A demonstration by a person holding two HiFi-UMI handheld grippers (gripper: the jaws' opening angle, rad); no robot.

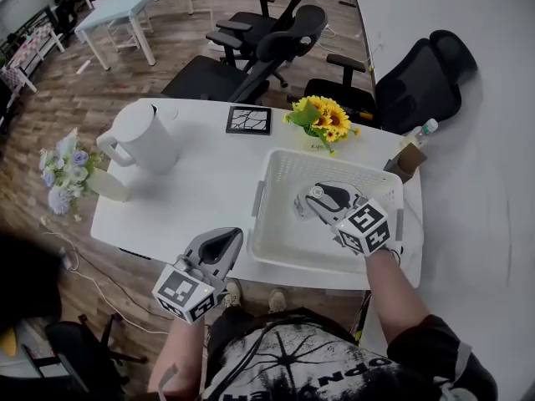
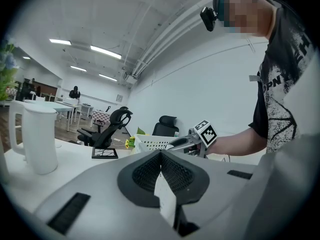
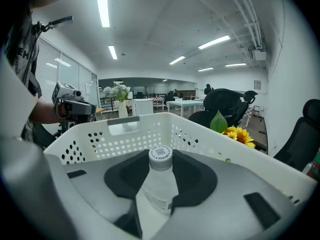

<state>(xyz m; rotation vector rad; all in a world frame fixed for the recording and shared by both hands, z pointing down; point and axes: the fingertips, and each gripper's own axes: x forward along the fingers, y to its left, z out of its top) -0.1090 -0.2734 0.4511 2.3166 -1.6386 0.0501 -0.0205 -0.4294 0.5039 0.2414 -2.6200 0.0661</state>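
One clear white-capped plastic bottle (image 3: 159, 180), axis along the jaws, clamped in right hand-held gripper (image 1: 313, 195) inside white perforated basket (image 1: 272, 167). Left hand-held gripper (image 1: 226, 240), lower left, closed empty.

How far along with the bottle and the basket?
Done: right gripper is clamped on the bottle below its cap. In hand: bottle held inside the white basket walls; whether it touches the bottom is unclear. Remaining: probably the release. Left gripper shut, empty, at the table edge.
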